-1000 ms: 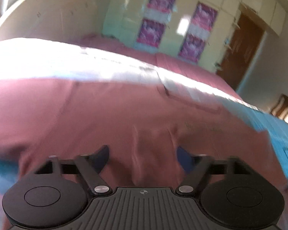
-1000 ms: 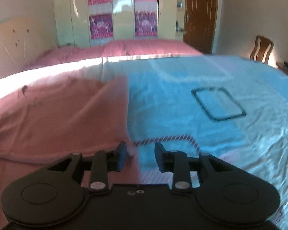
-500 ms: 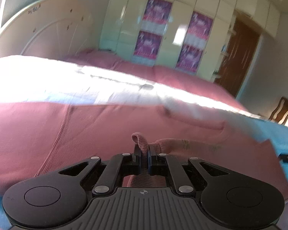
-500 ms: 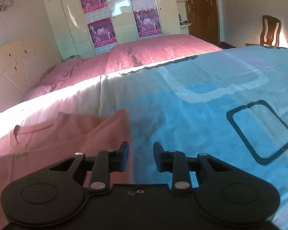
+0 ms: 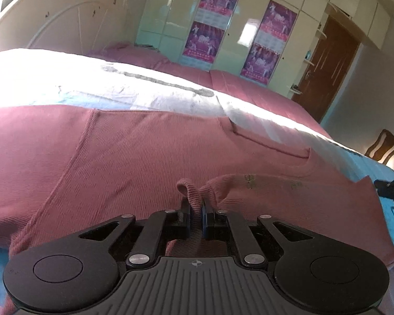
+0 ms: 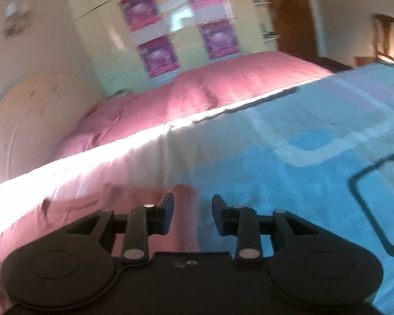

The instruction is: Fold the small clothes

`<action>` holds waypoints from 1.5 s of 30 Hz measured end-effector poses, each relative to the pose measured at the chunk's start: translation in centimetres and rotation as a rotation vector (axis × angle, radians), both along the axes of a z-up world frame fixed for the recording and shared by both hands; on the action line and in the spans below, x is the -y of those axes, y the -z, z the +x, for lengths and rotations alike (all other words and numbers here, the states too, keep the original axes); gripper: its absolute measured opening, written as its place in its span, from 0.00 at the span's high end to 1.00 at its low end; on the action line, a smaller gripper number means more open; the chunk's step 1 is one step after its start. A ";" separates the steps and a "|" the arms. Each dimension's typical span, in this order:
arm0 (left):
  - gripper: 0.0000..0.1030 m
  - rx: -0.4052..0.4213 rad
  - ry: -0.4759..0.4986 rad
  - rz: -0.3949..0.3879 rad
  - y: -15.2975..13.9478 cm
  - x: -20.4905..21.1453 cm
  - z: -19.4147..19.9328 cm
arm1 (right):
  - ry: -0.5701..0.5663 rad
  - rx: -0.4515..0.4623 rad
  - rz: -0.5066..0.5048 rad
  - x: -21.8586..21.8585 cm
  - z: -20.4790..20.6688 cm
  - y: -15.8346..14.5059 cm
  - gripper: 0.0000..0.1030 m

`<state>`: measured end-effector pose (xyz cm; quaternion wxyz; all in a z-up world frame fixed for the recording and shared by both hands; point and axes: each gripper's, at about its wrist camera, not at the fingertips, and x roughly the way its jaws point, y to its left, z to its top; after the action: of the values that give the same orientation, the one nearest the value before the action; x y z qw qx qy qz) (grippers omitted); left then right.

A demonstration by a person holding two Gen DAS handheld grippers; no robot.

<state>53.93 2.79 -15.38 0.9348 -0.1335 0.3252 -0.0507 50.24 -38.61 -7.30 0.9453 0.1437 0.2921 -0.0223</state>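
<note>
Fabric of the pink shirt had been pinched into a fold by the left gripper, wide a second before, while the right gripper, unclenched, empty, had swung over its edge.

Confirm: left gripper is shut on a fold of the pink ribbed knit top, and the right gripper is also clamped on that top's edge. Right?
Half right. The left gripper is shut on a fold of the pink ribbed knit top, per the left wrist view. The right gripper clamps nothing: the right wrist view shows its jaws apart, straddling the top's edge.
</note>
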 end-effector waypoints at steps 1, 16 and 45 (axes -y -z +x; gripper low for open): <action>0.95 -0.004 0.000 0.008 0.0 0.1 0.2 | -0.008 -0.032 -0.033 -0.3 0.7 0.6 0.76; 0.44 -0.055 -0.002 0.009 -0.8 0.3 -1.0 | -0.059 -0.152 0.017 0.4 -7.8 0.6 0.63; 0.92 0.002 0.103 0.132 -0.3 1.4 2.3 | -0.035 -0.158 -0.086 1.4 1.3 2.7 0.98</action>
<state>56.24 1.38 -15.04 0.9381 -0.0547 0.3331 -0.0775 51.52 -39.98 -10.02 0.9248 0.0959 0.3669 -0.0298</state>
